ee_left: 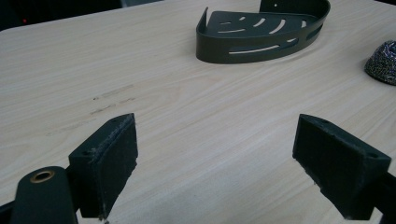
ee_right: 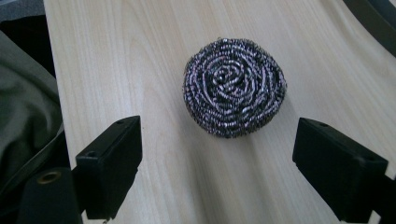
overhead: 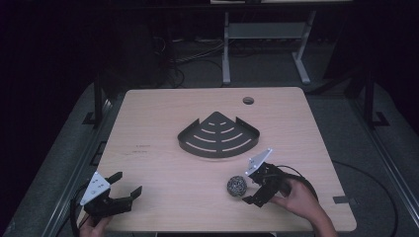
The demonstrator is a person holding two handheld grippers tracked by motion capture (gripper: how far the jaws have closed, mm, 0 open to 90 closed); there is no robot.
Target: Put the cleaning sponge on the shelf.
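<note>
A round steel-wool scourer [overhead: 237, 186] lies on the light wooden table [overhead: 163, 168] near its front right. My right gripper [overhead: 251, 187] is just right of it, open, jaws wide and pointing at it. In the right gripper view the scourer [ee_right: 233, 87] sits a little ahead of the open gripper [ee_right: 219, 158], not between the pads. A dark slotted corner shelf [overhead: 219, 135] rests mid-table. At the front left edge, my left gripper [overhead: 127, 183] is open and holds nothing. The left gripper view has its open gripper [ee_left: 217, 154] over bare wood, the shelf [ee_left: 261, 32] beyond and the scourer [ee_left: 383, 63] at far right.
A round cable hole [overhead: 248, 100] is in the table's far right part. Faint scuff marks [overhead: 141, 149] lie left of the shelf. A metal desk frame [overhead: 267, 44] and cables stand on the dark floor behind. Dark cloth [ee_right: 23, 116] hangs off the table's near edge.
</note>
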